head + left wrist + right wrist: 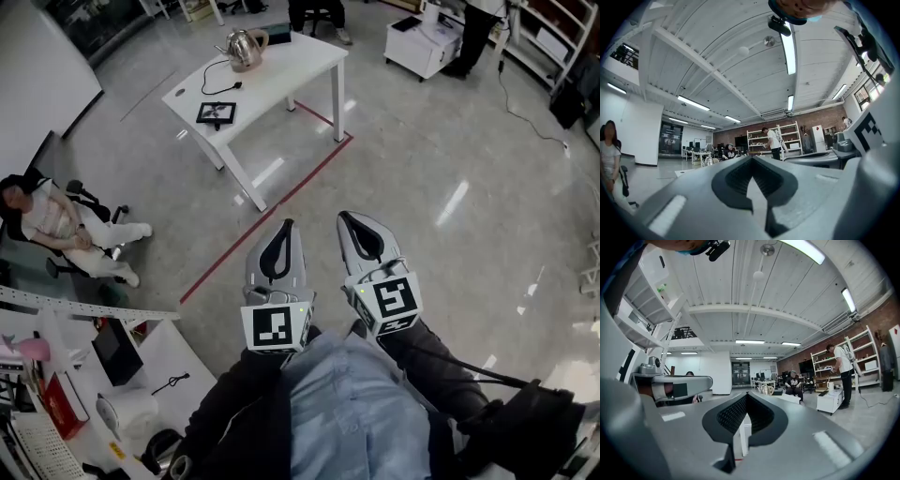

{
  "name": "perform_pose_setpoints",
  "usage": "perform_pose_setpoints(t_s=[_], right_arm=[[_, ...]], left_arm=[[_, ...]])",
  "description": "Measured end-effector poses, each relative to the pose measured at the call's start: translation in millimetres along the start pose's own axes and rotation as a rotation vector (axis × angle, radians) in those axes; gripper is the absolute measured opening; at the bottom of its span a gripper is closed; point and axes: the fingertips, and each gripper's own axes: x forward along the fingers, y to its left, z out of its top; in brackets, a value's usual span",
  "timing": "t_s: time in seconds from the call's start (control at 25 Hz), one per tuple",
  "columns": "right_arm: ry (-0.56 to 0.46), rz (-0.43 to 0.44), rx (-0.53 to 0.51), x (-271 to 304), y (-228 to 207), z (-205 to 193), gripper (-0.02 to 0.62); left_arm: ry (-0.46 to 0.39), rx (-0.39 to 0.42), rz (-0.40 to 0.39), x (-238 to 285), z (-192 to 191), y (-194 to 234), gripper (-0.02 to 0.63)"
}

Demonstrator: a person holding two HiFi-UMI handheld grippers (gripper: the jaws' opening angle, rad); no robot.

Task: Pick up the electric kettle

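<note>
Open office, glossy grey floor, red tape line running across it ahead of the grippers. Kettle stands upright on a white table, well ahead of both grippers and off to the left of the left one; nothing touches it. A flat black-framed panel lies on the same tabletop, on the near side of the kettle.

Left gripper: jaws pressed together, nothing between them. Right gripper: same, tips closed, empty. Both are held level, side by side but not touching, tips past the tape line's near end.

A seated person is far out to the left of the left gripper. A white cabinet with a standing person beside it is ahead and right of the right gripper. A cluttered desk sits behind and left of the left gripper.
</note>
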Motion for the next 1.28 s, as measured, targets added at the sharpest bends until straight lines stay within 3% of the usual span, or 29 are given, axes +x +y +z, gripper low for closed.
perform_pose_setpoints(t_s=[0.28, 0.84, 1.28], right_arm=[[0.001, -0.01, 0.063, -14, -18, -8, 0.026], [0.024, -0.045, 0.1, -58, -96, -26, 0.026], [0.056, -0.036, 0.075, -6, -129, -41, 0.026]], left_arm=[[0.022, -0.005, -0.01, 3, -6, -16, 0.002], [0.092, 0.017, -0.073, 35, -26, -92, 0.002], [0.084, -0.033, -0.09, 103, -52, -79, 0.002]])
